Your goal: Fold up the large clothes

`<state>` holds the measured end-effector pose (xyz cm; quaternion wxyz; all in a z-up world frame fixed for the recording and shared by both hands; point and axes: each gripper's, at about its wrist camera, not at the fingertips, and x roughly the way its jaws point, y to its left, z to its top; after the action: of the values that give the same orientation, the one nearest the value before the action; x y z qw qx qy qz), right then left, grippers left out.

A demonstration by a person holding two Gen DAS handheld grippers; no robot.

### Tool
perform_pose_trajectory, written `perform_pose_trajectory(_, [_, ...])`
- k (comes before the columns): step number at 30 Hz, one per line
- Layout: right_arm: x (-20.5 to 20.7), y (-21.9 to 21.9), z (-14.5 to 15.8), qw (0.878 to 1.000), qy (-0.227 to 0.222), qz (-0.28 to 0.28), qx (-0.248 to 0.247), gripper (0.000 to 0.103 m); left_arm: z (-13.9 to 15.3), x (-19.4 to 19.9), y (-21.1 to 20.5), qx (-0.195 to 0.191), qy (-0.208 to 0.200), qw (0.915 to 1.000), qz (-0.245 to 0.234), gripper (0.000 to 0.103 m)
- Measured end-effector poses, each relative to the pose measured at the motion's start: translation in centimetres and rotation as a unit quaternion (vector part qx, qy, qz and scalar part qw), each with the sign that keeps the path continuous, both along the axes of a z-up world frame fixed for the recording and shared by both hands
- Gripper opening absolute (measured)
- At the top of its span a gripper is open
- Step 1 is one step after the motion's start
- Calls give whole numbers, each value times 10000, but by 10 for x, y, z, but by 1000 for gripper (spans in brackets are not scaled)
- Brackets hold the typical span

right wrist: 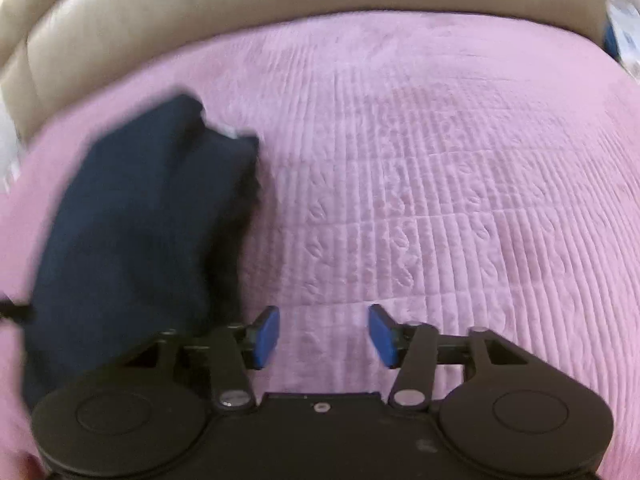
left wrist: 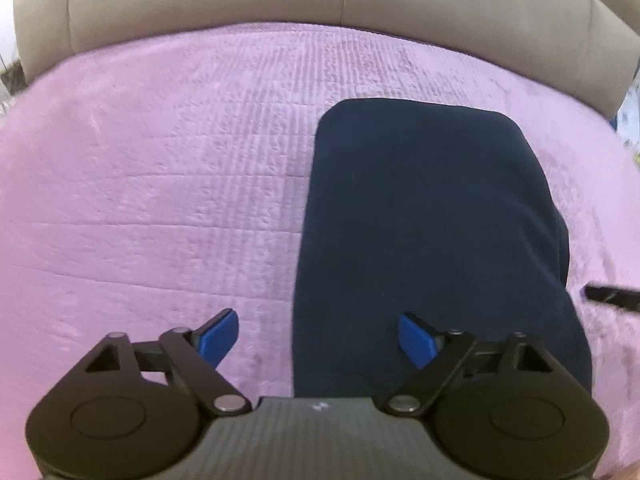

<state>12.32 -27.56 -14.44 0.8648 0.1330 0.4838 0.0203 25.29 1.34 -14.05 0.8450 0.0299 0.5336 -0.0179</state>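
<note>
Two grippers hang over a pink quilted bedspread (left wrist: 140, 184), and both stand released with nothing between their blue pads. The dark navy garment (left wrist: 420, 220) lies on the bedspread as a long, narrow folded strip, its far end rounded off short of the beige padded headboard (left wrist: 240, 4).

In the left wrist view, the left gripper (left wrist: 318, 342) straddles the garment's near left edge: one pad is over pink quilt, the other over navy cloth. In the right wrist view, the right gripper (right wrist: 324, 336) sits just right of the garment (right wrist: 132, 240), over bare quilt (right wrist: 460, 200).

The cloth looks soft, thick and limp, probably knit or fleece, so it should sag and drag rather than hold shape. It seems light enough to lift by an edge, though stacked layers may slip apart. The near end corners look the likeliest places to pinch, catching all layers together before carrying them toward the far end.

Motion blur smears the garment's far end in the right wrist view, where a pale fleck could be a label; I cannot tell. The garment's near end is hidden behind both gripper bodies. A dark sliver right of the garment is presumably the other tool.
</note>
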Motion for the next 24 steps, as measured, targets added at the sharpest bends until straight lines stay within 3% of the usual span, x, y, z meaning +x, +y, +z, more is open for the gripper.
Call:
perform_pose_trajectory(1, [-7, 0, 10, 9999, -91, -70, 101, 78, 5, -4, -1, 111, -3, 9999, -4, 82])
perform_pose_trajectory(4, [-31, 11, 51, 9972, -441, -73, 606, 79, 24, -27, -6, 417, -233, 9987, -170, 83])
perform_pose_trajectory(6, [-50, 20, 77, 9906, -739, 44, 1151, 81, 36, -42, -3, 289, -297, 9991, -96, 83])
perform_pose_trajectory(8, [-67, 34, 97, 9871, -914, 65, 1312, 83, 48, -58, 3, 36, -373, 9993, -11, 83])
perform_pose_trajectory(14, [-113, 84, 126, 9939, -842, 310, 644, 84, 74, -111, 13, -131, -831, 9964, 123, 84])
perform_pose_trajectory(18, [-134, 105, 118, 9934, -677, 513, 766, 84, 79, -138, 27, -517, -847, 9947, 255, 84])
perform_pose_trajectory(24, [-167, 126, 93, 9980, -277, 491, -288, 84, 76, -157, 31, -365, -892, 9951, 206, 84])
